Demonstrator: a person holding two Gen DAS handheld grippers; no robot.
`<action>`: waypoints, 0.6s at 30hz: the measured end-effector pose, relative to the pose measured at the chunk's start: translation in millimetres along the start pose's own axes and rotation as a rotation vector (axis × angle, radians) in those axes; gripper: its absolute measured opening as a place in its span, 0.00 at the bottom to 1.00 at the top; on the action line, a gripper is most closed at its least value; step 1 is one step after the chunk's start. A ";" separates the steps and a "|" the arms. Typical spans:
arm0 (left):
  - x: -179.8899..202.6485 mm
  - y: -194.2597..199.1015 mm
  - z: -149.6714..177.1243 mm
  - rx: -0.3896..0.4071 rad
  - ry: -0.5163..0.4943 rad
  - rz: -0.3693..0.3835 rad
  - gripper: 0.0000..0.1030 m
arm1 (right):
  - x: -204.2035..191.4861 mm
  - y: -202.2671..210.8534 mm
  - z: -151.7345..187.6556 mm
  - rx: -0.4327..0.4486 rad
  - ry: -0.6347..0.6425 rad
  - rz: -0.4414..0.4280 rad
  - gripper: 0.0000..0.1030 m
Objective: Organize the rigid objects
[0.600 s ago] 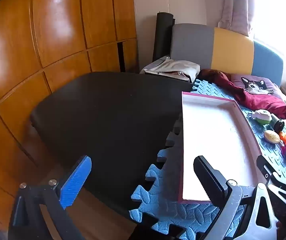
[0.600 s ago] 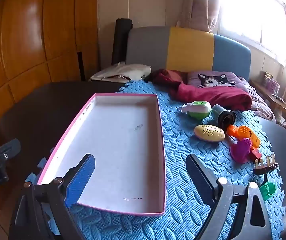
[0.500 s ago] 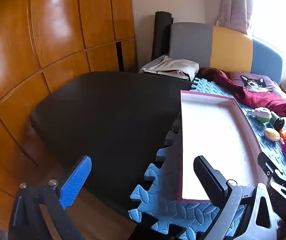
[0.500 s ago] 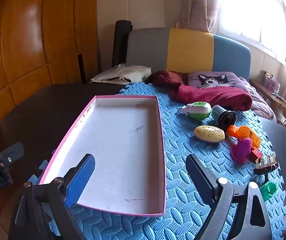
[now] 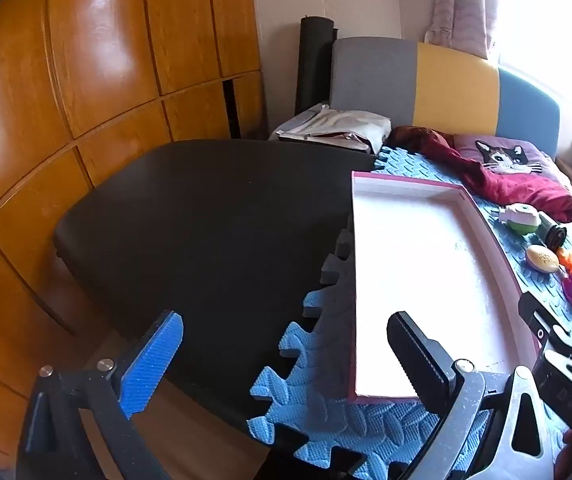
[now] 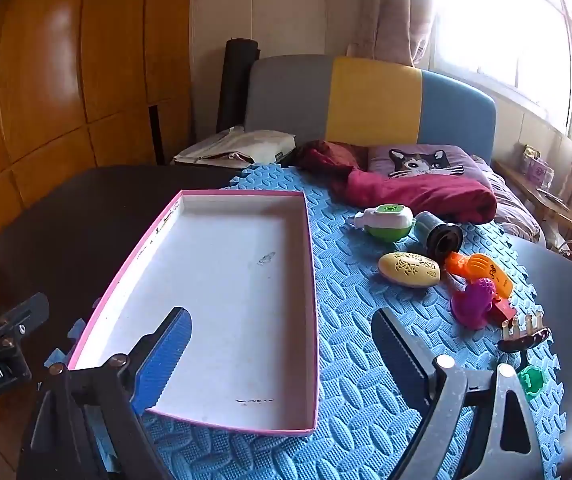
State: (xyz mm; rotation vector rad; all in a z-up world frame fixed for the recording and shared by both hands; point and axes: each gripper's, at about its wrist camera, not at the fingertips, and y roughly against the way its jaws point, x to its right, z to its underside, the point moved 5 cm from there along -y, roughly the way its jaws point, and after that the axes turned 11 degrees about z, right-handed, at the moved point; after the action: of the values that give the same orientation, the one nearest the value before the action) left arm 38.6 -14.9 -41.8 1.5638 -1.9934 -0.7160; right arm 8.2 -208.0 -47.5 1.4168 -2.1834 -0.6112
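Pink-rimmed box (image 6: 222, 304): empty, on the foam mat (image 6: 350, 288).
Toys (image 6: 408, 269): loose, right of box.
Left gripper (image 5: 282, 354): jaws wide, empty, left of box.
Right gripper (image 6: 282, 346): jaws wide, empty.
Change: both views barely shifted; sorting not begun.

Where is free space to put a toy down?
Inside the pink-rimmed box, nothing lies. The blue mat between the box and the yellow oval toy is bare. Crowded: right mat edge around the purple toy.
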 end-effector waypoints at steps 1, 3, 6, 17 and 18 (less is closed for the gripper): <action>0.0 0.0 0.5 0.000 0.001 0.006 1.00 | 0.8 -0.3 -0.9 -0.005 -0.002 0.000 0.91; -0.8 -0.1 1.4 -0.002 0.004 0.021 1.00 | 1.7 1.0 -3.3 -0.006 -0.004 0.007 0.91; -2.7 -1.7 1.6 -0.009 0.015 0.042 1.00 | 1.7 3.3 -6.5 0.007 0.001 0.021 0.91; -4.1 -1.2 1.9 -0.013 0.035 0.090 1.00 | 1.4 7.9 -9.1 0.014 0.010 0.020 0.91; -3.7 -1.2 1.9 -0.012 0.034 0.090 1.00 | 1.7 7.7 -9.6 0.013 0.009 0.019 0.91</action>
State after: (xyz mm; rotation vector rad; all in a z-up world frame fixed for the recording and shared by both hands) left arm 38.9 -11.3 -44.2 1.4593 -2.0171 -0.6611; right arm 7.8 -207.8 -35.0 1.4012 -2.1949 -0.5841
